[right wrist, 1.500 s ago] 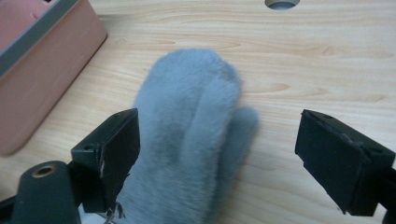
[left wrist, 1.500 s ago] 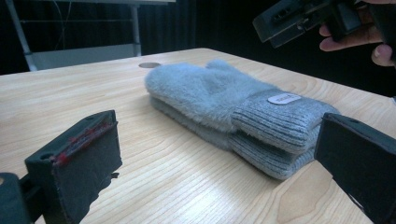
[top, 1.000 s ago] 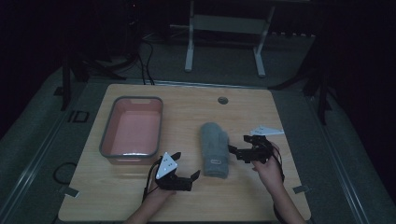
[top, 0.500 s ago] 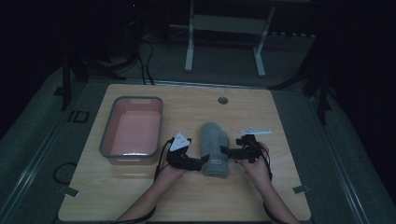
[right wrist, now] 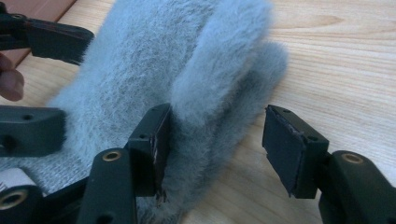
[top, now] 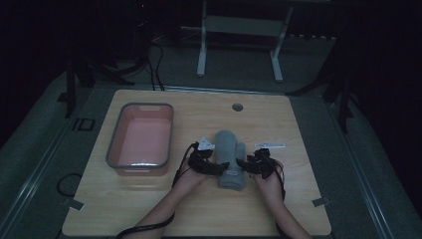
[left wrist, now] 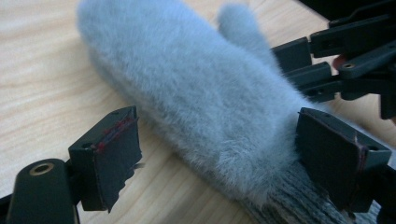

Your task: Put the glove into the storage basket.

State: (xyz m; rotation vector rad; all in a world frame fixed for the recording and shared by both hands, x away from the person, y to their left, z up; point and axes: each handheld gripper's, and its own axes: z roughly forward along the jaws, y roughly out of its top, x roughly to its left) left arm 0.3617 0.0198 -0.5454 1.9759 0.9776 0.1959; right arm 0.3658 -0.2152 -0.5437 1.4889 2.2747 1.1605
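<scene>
A grey fuzzy mitten is seen lying at the centre of the wooden table. It is flanked by the left gripper and right gripper, whose jaws, just closing, remain released around its edges. A pink tray is seen at centre left.

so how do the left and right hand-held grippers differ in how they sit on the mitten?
The left hand-held gripper straddles the grey mitten near its knit cuff, one pad clear of the fur. The right hand-held gripper straddles the thumb-side edge, its left pad already against the fur. The left stands wider. Both have just been closing with the mitten between their jaws, neither clamped.
</scene>
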